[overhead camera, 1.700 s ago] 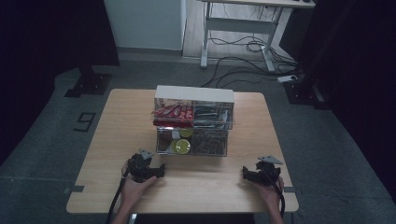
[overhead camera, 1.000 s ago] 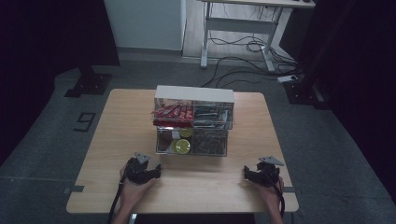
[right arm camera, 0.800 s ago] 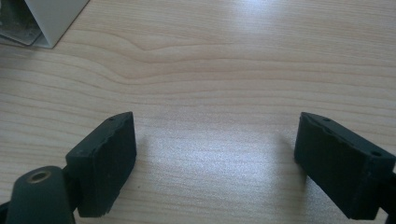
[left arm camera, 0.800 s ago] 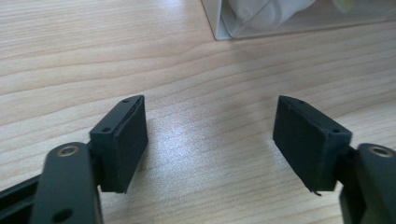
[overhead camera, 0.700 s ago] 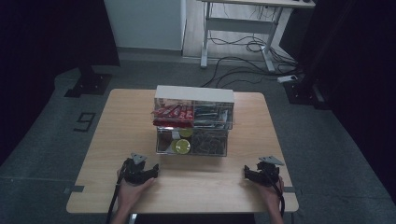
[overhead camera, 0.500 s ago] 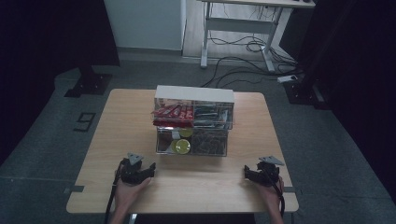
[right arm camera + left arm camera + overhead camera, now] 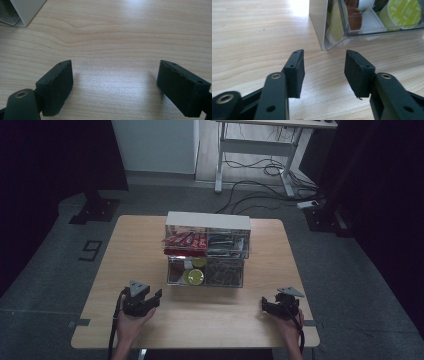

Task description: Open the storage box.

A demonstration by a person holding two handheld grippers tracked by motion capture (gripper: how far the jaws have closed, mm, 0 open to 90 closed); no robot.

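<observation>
Left gripper (image 7: pixel 150 298): lower left of the high view, in your left hand (image 7: pixel 131 320); jaws about half apart and just been closing, nothing between them, bare worktop (image 7: pixel 210 320) beneath.
Drawer unit (image 7: pixel 207 250): centre of the high view, clear-fronted, white top; its near left corner sits just ahead of your left gripper (image 7: pixel 324 67), upper right of that gripper's view.
Yellow-green lid (image 7: pixel 193 277): lower left drawer, behind the clear front.
Red packets (image 7: pixel 184 240): upper left drawer.
Right gripper (image 7: pixel 270 306): lower right of the high view, well apart from the unit; jaws wide, holding nothing.
</observation>
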